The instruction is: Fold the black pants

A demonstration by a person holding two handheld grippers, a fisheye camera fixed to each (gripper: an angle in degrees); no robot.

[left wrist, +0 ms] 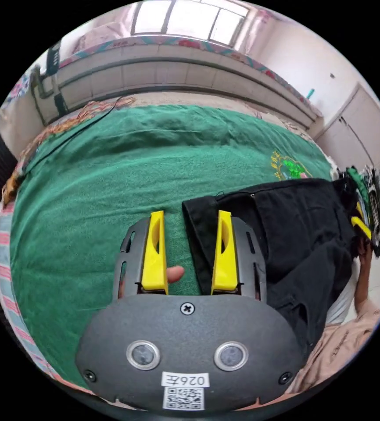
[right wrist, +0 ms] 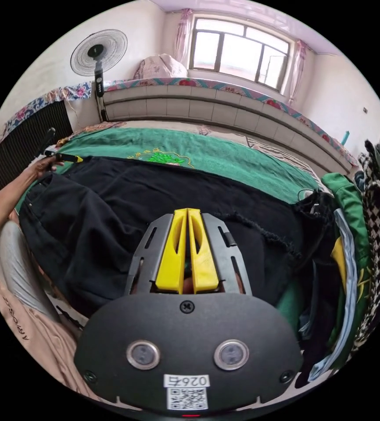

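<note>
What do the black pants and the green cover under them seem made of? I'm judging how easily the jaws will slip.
Black pants: probably matte denim or heavy cotton, with a frayed hem. Green cover: looks like towelling, with a nubby matte pile.

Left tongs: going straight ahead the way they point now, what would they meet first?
Probably the waistband edge of the black pants, beside one jaw of the open left tongs; past it the green blanket. Depth is unclear.

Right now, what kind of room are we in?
Likely a bedroom at home: a green blanket covers a wide sleeping platform, a standing fan is by the wall, and clothes are piled beside it.
</note>
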